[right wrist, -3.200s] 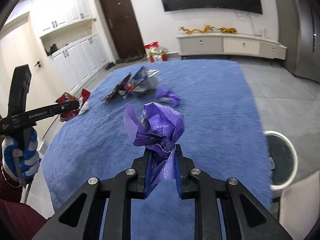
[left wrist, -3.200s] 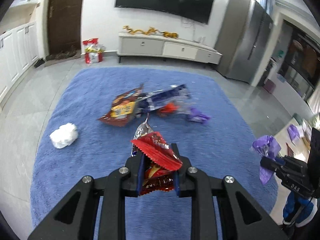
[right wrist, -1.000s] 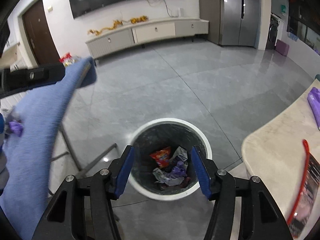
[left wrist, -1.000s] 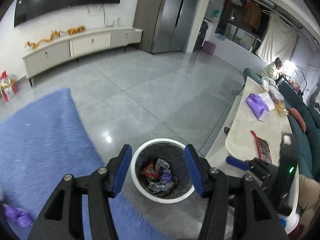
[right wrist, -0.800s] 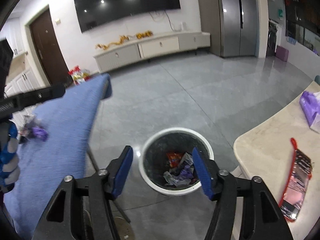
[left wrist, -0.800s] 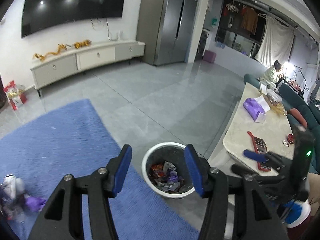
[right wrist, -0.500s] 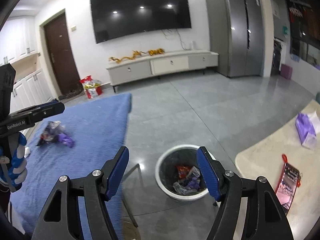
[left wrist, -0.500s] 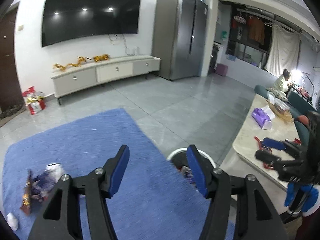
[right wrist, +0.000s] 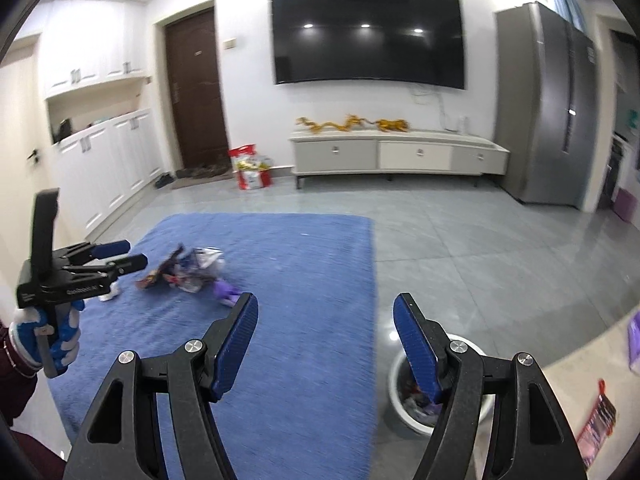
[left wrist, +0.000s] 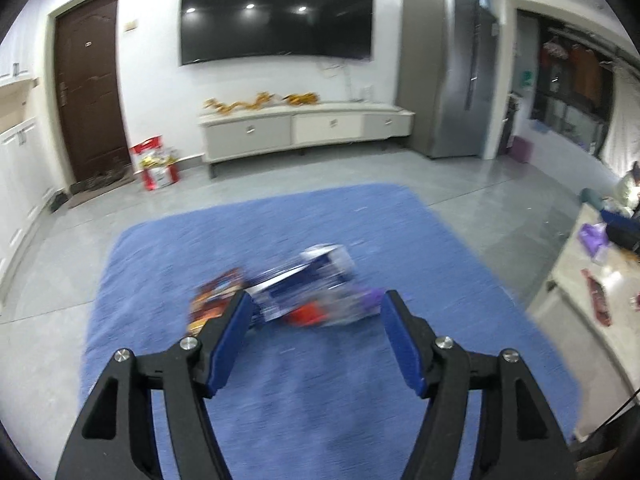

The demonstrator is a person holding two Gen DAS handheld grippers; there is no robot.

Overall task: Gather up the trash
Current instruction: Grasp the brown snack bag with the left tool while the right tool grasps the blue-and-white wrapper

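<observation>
A blurred heap of snack wrappers [left wrist: 288,292] lies on the blue rug [left wrist: 320,400], with a small purple wrapper [left wrist: 372,298] at its right end. My left gripper [left wrist: 316,320] is open and empty, hovering just short of the heap. My right gripper [right wrist: 324,336] is open and empty, raised over the rug's right edge. The heap [right wrist: 188,270] and the purple wrapper [right wrist: 226,290] lie far ahead to its left. The white trash bin [right wrist: 412,408] with wrappers inside stands on the floor behind the right finger. The left gripper [right wrist: 124,254] also shows at the left.
A low marble-topped table [left wrist: 580,300] with a purple pack and a red packet stands on the right. A TV cabinet [right wrist: 396,156], a fridge [right wrist: 544,112], a door [right wrist: 196,96] and a red bag [right wrist: 250,172] line the far walls. Grey tiles surround the rug.
Both grippers dropped their wrappers into the bin, then swung away from it back toward the rug. The left now faces the wrapper heap; the right sees the bin at its lower right.
</observation>
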